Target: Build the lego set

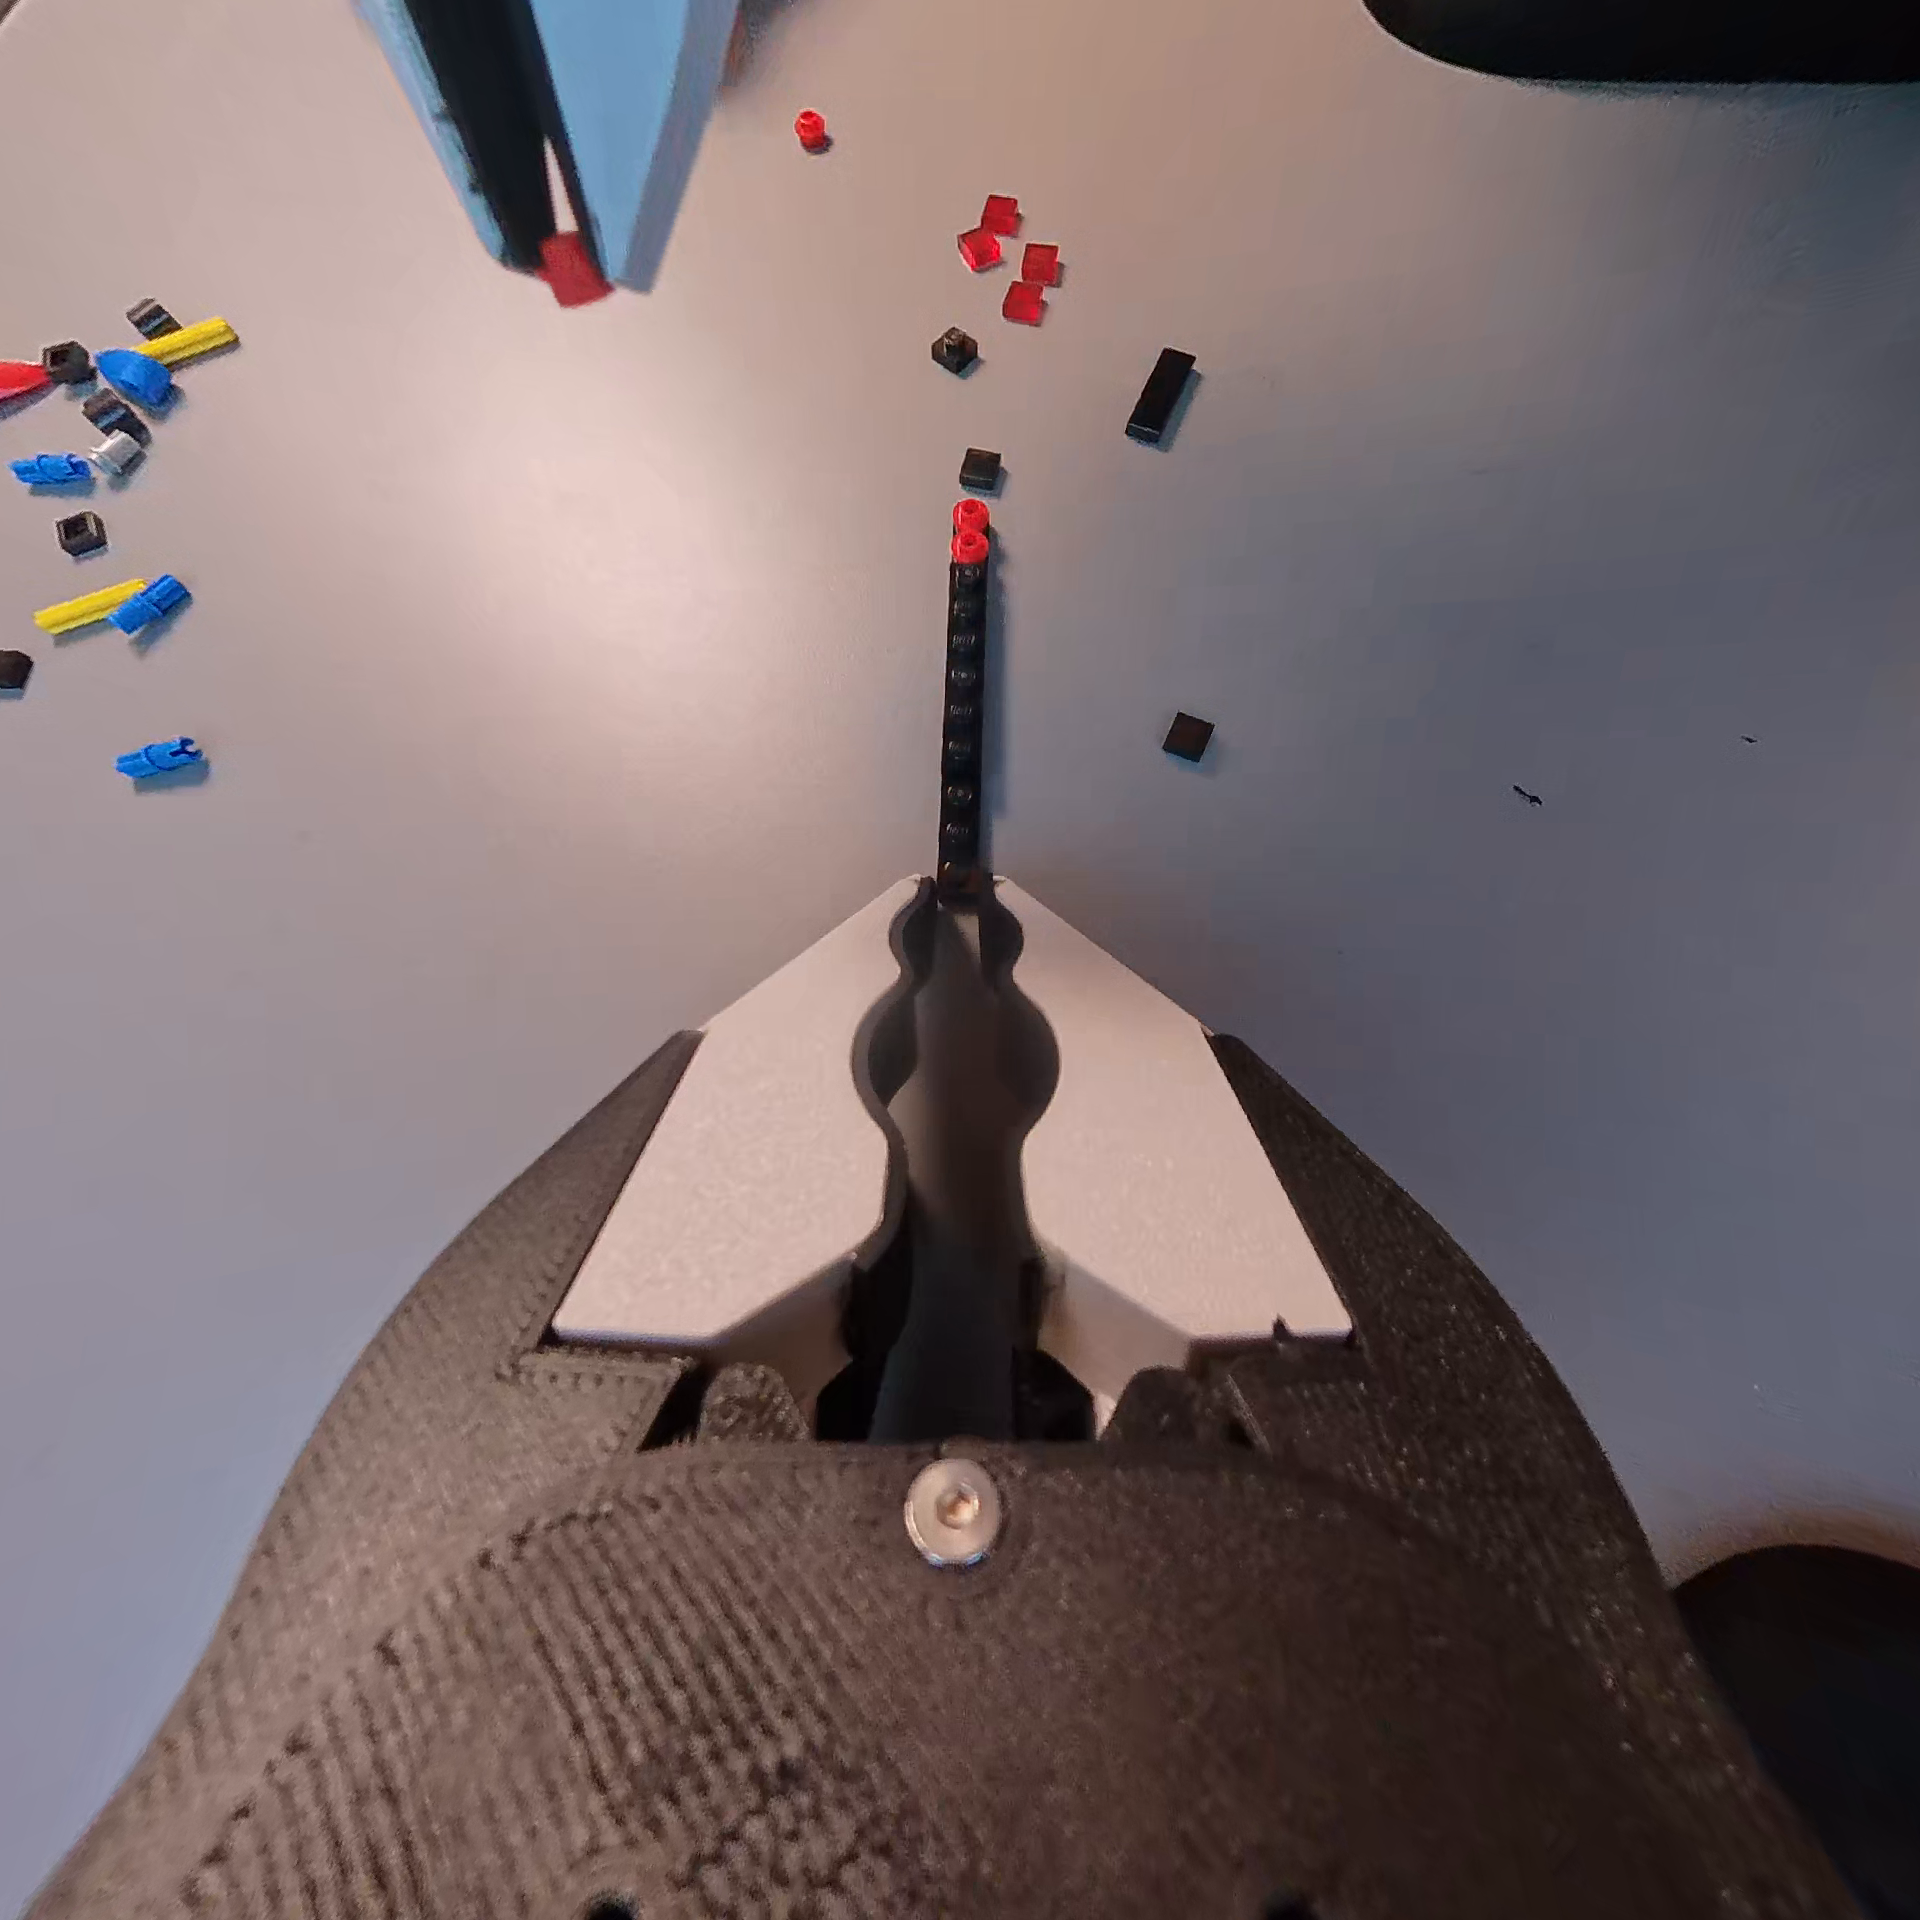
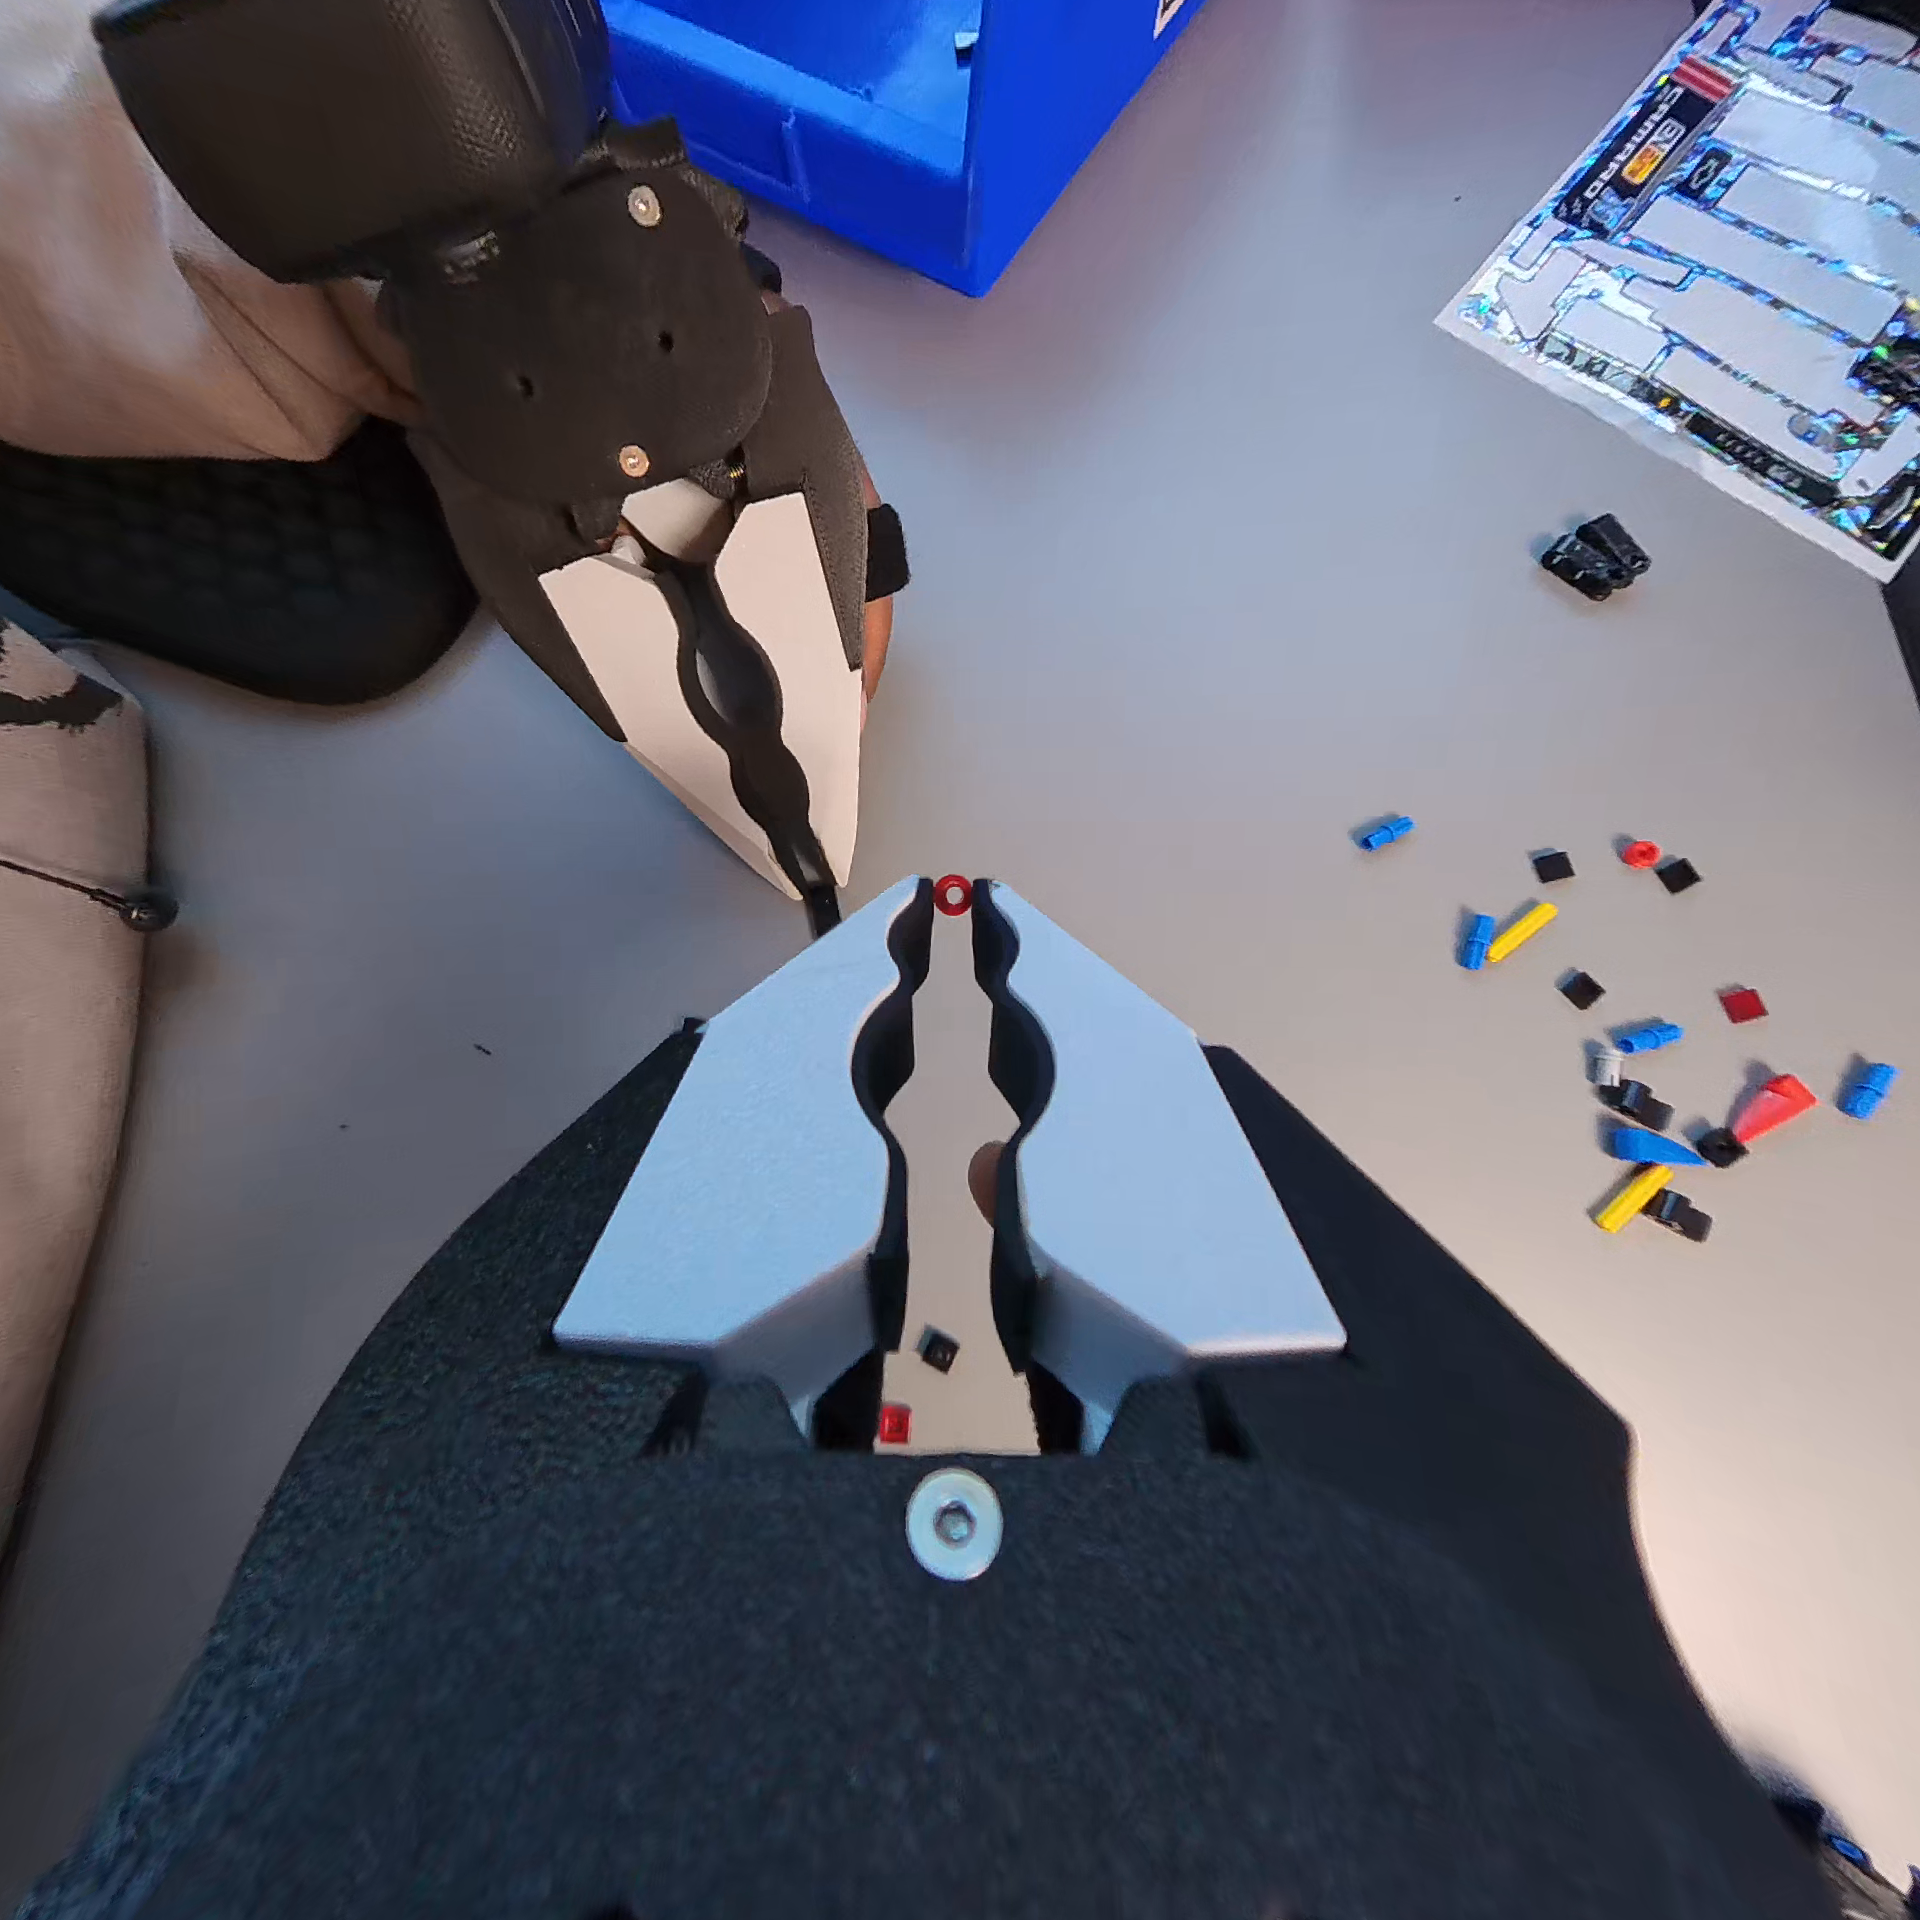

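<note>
Black and studded, the long plate (image 1: 962, 727) is pinched by its near end in the left tongs (image 1: 961, 888), reaching out over the tabletop (image 1: 520, 831) with two red round studs (image 1: 968, 528) already seated at its far end. The right tongs (image 2: 951, 896) pinch a third red round piece (image 2: 951, 895) at their very tips, close to the left tongs (image 2: 821, 883). The step in hand looks like adding this red piece to the row. The next move likely calls for lining it over the next free stud and pressing straight down while the left tongs hold the plate steady.

Loose parts lie scattered: red tiles (image 1: 1013, 255), black tiles (image 1: 980, 470), blue pins (image 2: 1382, 832) and yellow axles (image 2: 1522, 931). A blue bin (image 2: 935, 156) stands behind, its contents not visible; a foil sticker sheet (image 2: 1714, 270) lies nearby.
</note>
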`<state>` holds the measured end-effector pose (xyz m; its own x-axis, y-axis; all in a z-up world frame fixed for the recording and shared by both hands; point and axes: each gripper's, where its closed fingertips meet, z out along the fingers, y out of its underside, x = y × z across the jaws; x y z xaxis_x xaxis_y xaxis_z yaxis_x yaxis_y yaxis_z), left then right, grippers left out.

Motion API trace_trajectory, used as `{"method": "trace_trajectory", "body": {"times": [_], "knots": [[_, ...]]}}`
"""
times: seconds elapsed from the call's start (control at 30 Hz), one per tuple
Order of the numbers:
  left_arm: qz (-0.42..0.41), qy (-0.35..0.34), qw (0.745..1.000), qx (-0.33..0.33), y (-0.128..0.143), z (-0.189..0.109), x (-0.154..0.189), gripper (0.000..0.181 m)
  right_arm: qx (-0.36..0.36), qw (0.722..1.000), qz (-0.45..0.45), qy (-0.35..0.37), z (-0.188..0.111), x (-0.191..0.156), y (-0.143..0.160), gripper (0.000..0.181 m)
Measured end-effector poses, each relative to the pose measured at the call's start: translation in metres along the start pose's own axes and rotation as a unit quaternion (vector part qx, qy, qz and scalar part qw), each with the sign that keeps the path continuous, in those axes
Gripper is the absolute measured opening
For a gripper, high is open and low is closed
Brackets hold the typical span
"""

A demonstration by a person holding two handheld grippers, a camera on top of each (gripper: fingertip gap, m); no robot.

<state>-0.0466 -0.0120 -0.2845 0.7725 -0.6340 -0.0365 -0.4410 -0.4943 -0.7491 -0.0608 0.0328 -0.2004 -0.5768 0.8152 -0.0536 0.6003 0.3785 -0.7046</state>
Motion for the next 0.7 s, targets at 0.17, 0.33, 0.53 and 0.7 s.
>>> {"method": "trace_trajectory", "body": {"times": [0.17,0.33,0.53,0.7], "knots": [[0.001,-0.001,1.000,0.002,-0.001,0.001,0.000,0.008,-0.056,0.998,-0.034,-0.027,0.017,-0.019,0.016,0.004],[0.005,0.000,1.000,0.002,-0.001,0.001,0.001,0.006,-0.112,0.990,-0.078,-0.038,0.054,-0.037,0.035,0.005],[0.006,-0.002,1.000,0.000,-0.001,0.001,0.002,0.006,-0.140,0.985,-0.091,-0.037,0.068,-0.039,0.045,0.004],[0.007,-0.002,1.000,0.001,-0.002,0.002,0.002,0.006,-0.148,0.984,-0.092,-0.037,0.070,-0.040,0.049,0.004]]}}
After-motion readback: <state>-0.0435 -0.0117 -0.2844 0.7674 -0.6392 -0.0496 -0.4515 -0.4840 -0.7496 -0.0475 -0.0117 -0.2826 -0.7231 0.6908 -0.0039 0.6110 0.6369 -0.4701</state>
